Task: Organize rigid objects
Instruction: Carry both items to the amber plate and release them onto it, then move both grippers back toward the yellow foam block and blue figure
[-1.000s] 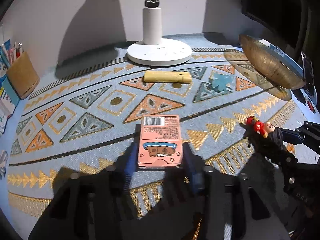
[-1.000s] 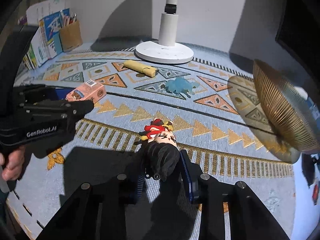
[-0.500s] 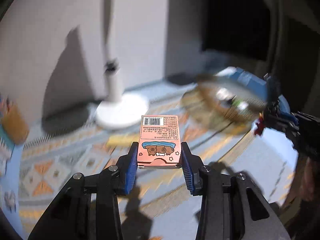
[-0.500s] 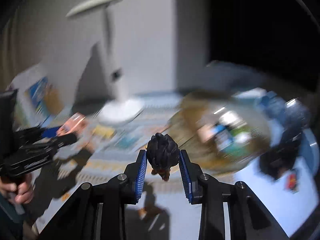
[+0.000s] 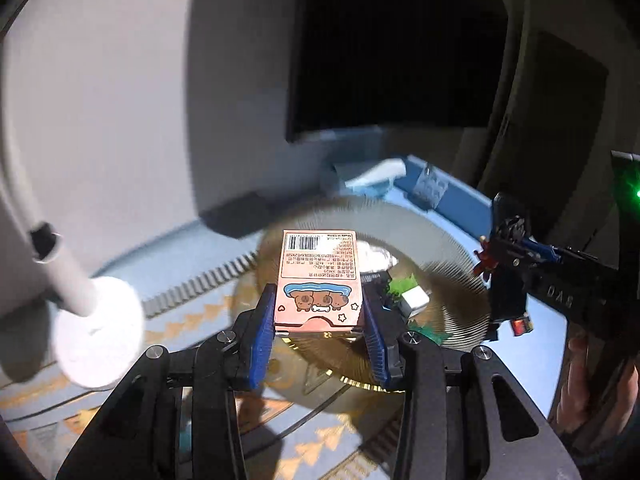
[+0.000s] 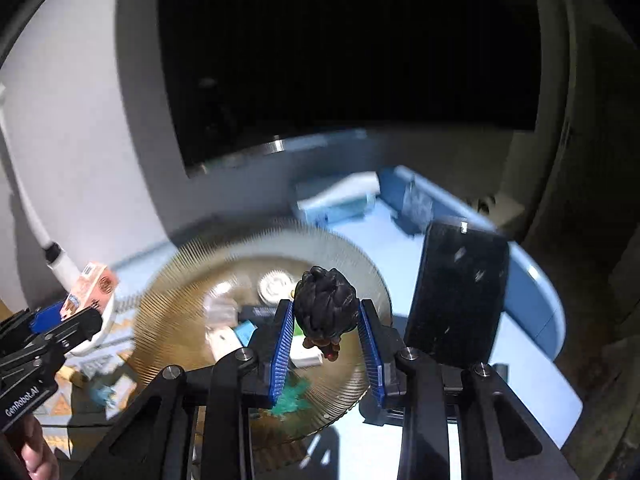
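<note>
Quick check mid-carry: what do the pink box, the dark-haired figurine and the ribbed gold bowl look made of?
Pink printed box: likely matte cardboard, with sharp folded edges and a barcode.
Dark-haired figurine: probably moulded plastic, its sculpted hair faintly glossy.
Ribbed gold bowl: fine radial ridges with a metallic sheen; metal or tinted glass, blur leaves it open.

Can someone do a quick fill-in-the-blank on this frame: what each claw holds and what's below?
1. The left claw is shut on a pink ____ printed with a barcode.
2. The right claw grips a small figurine with ____ hair.
3. Both claws are above a round golden ____ with a ribbed rim.
4. The white lamp base stands to the ____ of the pink item in the left wrist view.

Missing words: box; black; basket; left
</note>
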`<action>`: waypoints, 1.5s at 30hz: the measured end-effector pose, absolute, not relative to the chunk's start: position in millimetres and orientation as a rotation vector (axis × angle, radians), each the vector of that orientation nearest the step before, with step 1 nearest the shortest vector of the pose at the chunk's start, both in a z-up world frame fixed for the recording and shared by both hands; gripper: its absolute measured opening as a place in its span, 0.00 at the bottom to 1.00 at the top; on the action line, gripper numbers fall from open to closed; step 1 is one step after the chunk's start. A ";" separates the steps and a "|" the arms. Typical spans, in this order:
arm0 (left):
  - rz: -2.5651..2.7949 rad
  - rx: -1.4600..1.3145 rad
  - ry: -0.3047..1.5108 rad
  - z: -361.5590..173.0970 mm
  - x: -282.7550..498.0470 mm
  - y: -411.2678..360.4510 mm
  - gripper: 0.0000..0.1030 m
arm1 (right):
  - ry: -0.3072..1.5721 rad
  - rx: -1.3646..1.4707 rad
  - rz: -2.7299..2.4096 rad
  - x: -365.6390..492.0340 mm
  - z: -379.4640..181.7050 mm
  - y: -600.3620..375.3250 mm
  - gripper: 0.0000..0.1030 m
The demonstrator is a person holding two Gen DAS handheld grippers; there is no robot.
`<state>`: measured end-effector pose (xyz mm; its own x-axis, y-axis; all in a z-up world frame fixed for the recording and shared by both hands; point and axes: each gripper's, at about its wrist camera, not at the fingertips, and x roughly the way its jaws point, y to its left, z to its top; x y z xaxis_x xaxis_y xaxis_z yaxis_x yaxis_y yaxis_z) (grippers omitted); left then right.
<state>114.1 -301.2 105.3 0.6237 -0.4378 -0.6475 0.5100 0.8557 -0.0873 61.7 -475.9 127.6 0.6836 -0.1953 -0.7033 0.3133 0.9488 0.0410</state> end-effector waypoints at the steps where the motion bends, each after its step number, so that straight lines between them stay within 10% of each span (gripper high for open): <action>1: -0.547 0.121 0.731 95.0 119.6 -309.0 0.36 | 0.786 0.165 -0.281 67.1 119.9 -475.6 0.31; 9: -0.563 0.164 0.789 58.6 132.6 -332.2 0.37 | 0.853 0.156 -0.284 89.8 87.0 -478.8 0.31; 14: -0.563 0.123 0.752 71.6 126.9 -320.3 0.64 | 0.820 0.166 -0.276 84.2 96.1 -481.8 0.49; 32: -0.342 -0.054 0.536 158.1 18.2 -127.3 0.75 | 0.617 0.089 -0.073 9.9 173.4 -384.8 0.68; 45: -0.060 -0.186 0.704 60.6 -11.4 4.7 0.75 | 0.730 -0.037 0.187 18.0 80.9 -244.6 0.77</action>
<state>-11.4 4.7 60.6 0.7610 -0.1176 -0.6380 -0.0079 0.9817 -0.1904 18.0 -244.6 80.9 0.7293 0.1571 -0.6659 -0.1831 0.9826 0.0312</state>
